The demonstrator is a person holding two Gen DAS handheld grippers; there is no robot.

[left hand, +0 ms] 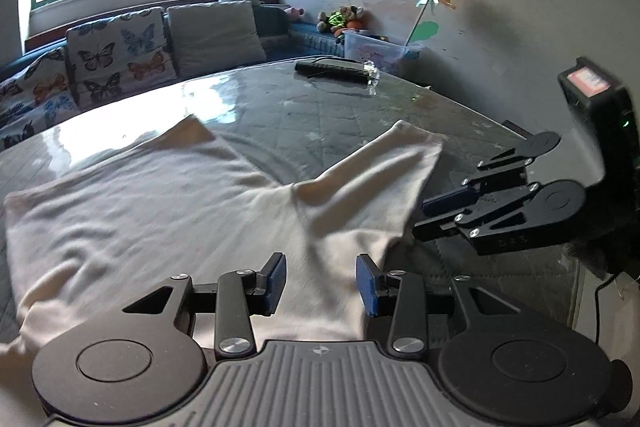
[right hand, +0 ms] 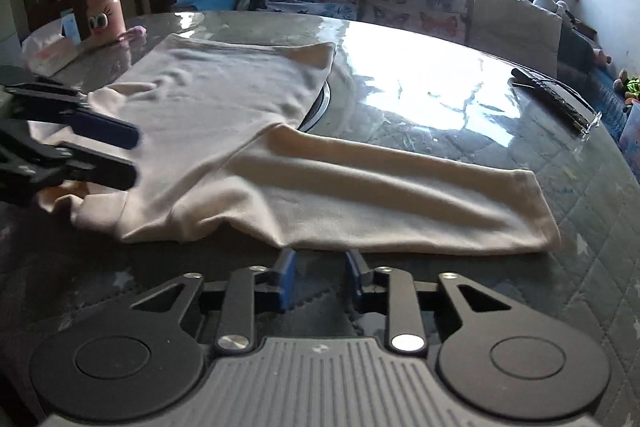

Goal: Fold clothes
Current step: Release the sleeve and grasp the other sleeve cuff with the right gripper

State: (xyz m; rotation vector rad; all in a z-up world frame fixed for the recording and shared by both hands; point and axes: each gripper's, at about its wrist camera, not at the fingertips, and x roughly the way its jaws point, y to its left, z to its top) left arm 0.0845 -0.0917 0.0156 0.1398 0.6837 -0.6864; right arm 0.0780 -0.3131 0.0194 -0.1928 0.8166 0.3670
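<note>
The cream shirt [right hand: 248,131] lies flat across the frame centre on the table [right hand: 460,99], one sleeve [right hand: 400,195] extending right. Soft, light and limp: grasp at hems or sleeve ends. Left gripper [left hand: 320,283] and right gripper [right hand: 320,275] both released, holding nothing.

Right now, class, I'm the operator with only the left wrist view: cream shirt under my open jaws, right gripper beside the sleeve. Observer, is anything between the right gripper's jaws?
Observer: Nothing. The right gripper stands open over the table, just short of the shirt's near edge.
Operator: What stands past the shirt's body, outside my frame?
Observer: A pink bottle with cartoon eyes, upright, clear of the cloth.
Operator: Anything beside it?
Observer: A white soft pack, likely tissues, nearer the table's edge.
</note>
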